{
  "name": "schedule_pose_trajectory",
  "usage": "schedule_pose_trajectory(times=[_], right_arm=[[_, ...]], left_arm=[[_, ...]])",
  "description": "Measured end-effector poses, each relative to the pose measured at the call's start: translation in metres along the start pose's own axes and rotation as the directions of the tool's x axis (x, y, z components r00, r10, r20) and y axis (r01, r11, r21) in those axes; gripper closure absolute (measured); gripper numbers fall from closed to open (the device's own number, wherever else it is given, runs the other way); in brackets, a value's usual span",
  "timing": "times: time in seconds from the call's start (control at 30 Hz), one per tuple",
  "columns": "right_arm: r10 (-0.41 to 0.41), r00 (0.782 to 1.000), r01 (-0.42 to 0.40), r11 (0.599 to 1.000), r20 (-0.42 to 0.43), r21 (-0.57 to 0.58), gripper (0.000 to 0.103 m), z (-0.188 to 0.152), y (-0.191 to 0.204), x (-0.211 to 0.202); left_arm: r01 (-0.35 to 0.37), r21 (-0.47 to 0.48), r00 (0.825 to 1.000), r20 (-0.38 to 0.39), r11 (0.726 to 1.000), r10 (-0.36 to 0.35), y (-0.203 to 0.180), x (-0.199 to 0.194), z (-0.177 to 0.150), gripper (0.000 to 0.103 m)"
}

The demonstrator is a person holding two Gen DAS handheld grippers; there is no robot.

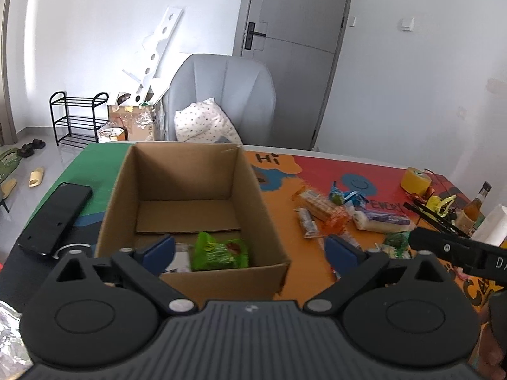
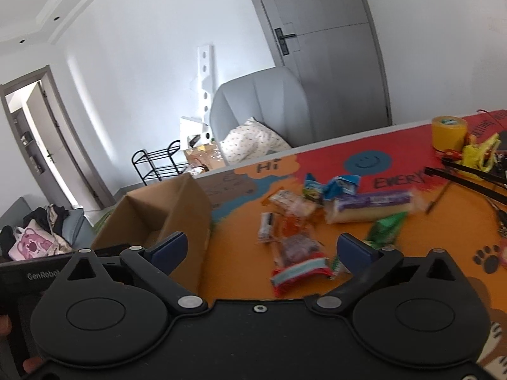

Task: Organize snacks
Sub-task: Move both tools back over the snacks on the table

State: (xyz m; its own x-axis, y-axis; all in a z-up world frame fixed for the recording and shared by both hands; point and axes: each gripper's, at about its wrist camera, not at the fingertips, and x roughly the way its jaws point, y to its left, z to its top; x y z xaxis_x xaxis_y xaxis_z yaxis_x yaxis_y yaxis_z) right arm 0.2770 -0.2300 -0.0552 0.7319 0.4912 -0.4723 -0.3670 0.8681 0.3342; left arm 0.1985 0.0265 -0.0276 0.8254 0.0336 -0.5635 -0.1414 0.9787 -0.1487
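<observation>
The left tongs (image 1: pixel 250 250) are spread fully wide and nothing is held between them; one blue pad is seen over the near end of the cardboard box (image 1: pixel 190 190), the other just outside its right wall. The box stands open on the tabletop (image 1: pixel 285 215), which is covered by a colourful printed mat. Inside the box, against its near wall, a green snack packet (image 1: pixel 220 251) is lying, with a pale wrapper partly seen beside it on the left. A black phone (image 1: pixel 55 218) is lying to the left of the box.

The right tongs (image 2: pixel 261 250) are likewise opened to their widest and are empty. They are held over the tabletop to the right of the box (image 2: pixel 158 221). Below them a red-and-white striped packet (image 2: pixel 298 269) is lying flat on the mat, untouched by either pad. Further right of the box a loose heap of snacks is scattered: a long purple-labelled pack (image 2: pixel 370 210), blue cartons (image 2: pixel 343 186), an orange wrapper (image 2: pixel 293 226) and a green pouch (image 2: pixel 385 228). A yellow tape roll (image 2: pixel 450 133) stands far right of the box, near the far edge of the tabletop.
</observation>
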Motion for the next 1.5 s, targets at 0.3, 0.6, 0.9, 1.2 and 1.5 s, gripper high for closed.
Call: schedule_pose_trajectory(times=[0.3, 0.6, 0.9, 1.2, 1.5], right_arm=[[-0.043, 0.999, 0.042, 0.999, 0.005, 0.015, 0.0, -0.006, -0.031, -0.012], [-0.088, 0.996, 0.088, 0.995, -0.004, 0.055, 0.0, -0.012, -0.062, -0.014], [-0.133, 0.991, 0.133, 0.988, -0.008, 0.077, 0.0, -0.018, -0.086, -0.008], [-0.141, 0.99, 0.143, 0.984, -0.026, 0.11, 0.0, -0.019, -0.107, 0.01], [-0.109, 0.99, 0.119, 0.986, -0.092, 0.114, 0.015, -0.017, -0.115, 0.042]], left_arm=[[0.052, -0.024, 0.999, 0.003, 0.998, -0.052, -0.017, 0.006, 0.0, 0.0], [0.116, 0.014, 0.993, -0.004, 0.993, -0.116, -0.049, 0.019, -0.004, 0.0], [0.155, 0.066, 0.986, -0.065, 0.986, -0.15, -0.083, 0.037, -0.012, 0.0], [0.195, 0.082, 0.979, -0.082, 0.977, -0.189, -0.104, 0.063, -0.014, 0.003], [0.205, 0.078, 0.969, -0.158, 0.976, -0.19, -0.112, 0.11, -0.019, 0.023]])
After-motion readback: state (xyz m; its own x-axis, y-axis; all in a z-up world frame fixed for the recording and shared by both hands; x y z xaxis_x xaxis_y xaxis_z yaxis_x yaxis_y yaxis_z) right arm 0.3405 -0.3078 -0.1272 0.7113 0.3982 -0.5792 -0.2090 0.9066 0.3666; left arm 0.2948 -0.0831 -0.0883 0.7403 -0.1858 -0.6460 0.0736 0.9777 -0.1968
